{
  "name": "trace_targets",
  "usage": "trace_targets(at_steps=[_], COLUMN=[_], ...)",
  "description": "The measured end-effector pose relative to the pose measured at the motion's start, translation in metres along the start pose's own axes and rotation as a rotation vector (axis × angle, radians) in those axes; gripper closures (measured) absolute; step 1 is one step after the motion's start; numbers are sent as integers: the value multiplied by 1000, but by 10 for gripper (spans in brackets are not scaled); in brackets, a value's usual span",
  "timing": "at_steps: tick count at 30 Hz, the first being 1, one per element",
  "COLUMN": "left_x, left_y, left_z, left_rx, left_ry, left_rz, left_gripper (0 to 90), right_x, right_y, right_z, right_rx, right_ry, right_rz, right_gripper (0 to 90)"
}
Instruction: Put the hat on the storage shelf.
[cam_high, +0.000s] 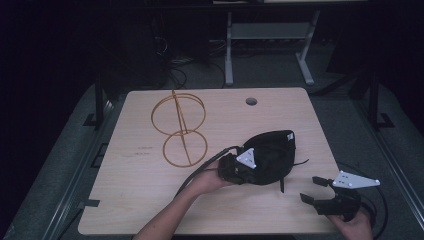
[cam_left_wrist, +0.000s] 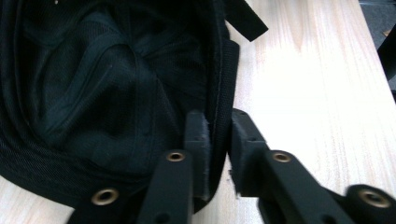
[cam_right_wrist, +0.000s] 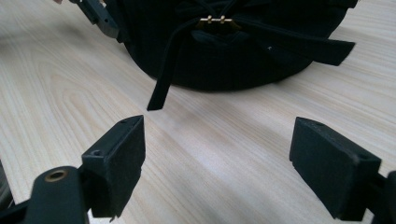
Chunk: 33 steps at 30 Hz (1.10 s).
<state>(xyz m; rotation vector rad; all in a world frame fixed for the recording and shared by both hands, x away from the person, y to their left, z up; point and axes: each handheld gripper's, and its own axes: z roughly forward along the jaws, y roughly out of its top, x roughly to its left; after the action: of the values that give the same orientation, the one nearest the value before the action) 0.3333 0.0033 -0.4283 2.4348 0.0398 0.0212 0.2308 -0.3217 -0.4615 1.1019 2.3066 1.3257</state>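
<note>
**Room and obstacles round the claws**

Left claw (cam_high: 248, 169): no play. Jaws pinch the cap (cam_high: 272, 152) rim; black cloth banks up ahead and to one side of the jaws in the left gripper view. Other side is bare table (cam_high: 140, 200).

Right claw (cam_high: 314, 189): jaws wide, bare wood between them. Straight ahead the cap blocks the way, its strap (cam_right_wrist: 164, 86) hanging toward the gap and ending short of it. Either side of the strap, open tabletop.

Wire rings (cam_high: 179, 127): well apart from both claws, far side of the left one. Wide clear wood lies between rings and cap.
</note>
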Motion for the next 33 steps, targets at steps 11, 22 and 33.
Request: trace_targets(at_steps=[11,22,33], left_x=[2,3,0], left_y=[15,31,45], left_z=[-7,-13,-20], left_rx=[-74,-162,-192], left_ry=[-13,-36,-61], left_rz=[-51,-92,-78], left_gripper=[820,823,825], right_x=[5,10,13], right_y=[3,11,25], right_z=[9,15,25], right_rx=[2,-29,-47], right_ry=[23,43,2], right_rz=[-10,-23,-68], right_gripper=[182,204,204])
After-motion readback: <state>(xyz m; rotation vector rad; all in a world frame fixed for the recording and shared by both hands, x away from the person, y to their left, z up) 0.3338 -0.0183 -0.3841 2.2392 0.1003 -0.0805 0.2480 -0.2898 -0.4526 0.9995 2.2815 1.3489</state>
